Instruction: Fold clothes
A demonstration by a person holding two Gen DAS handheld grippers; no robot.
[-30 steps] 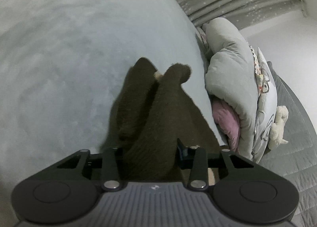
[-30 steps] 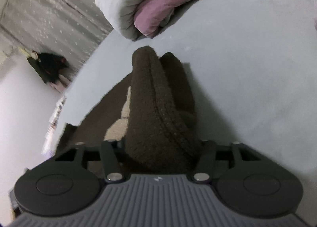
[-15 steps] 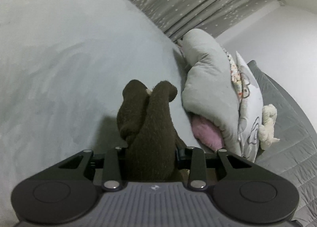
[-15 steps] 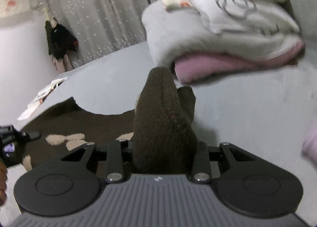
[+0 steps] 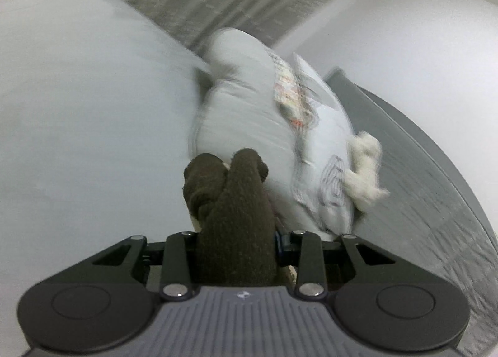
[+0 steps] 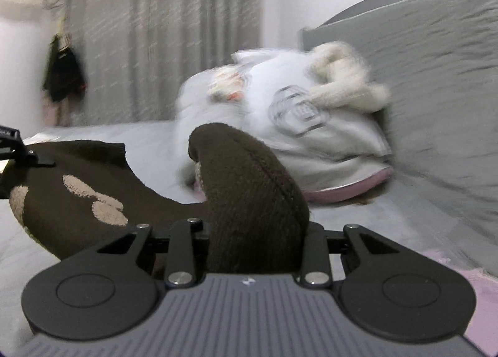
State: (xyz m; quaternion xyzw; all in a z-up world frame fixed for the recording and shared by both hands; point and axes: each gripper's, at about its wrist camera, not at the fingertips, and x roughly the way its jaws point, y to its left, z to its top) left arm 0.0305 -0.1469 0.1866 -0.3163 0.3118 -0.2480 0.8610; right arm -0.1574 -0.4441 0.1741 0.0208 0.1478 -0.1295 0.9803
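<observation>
A dark brown fleece garment (image 6: 77,201) with beige patches is lifted off the grey bed (image 6: 155,135). My left gripper (image 5: 236,245) is shut on a bunched fold of the garment (image 5: 236,216), which hides the fingertips. My right gripper (image 6: 255,241) is shut on another thick fold of it (image 6: 249,188); the rest of the garment stretches left from there toward the other gripper (image 6: 18,151), seen at the left edge of the right wrist view.
A pile of grey and white bedding with a pink layer (image 6: 295,139) and a cream plush toy (image 6: 342,76) lies against the grey headboard (image 6: 435,76). Grey curtains (image 6: 155,30) hang behind. Dark clothes (image 6: 63,76) hang at the far left.
Both grippers have risen and tilted up with the garment. The views now face the bedding pile and headboard instead of the bed surface. The garment is stretched between the grippers.
</observation>
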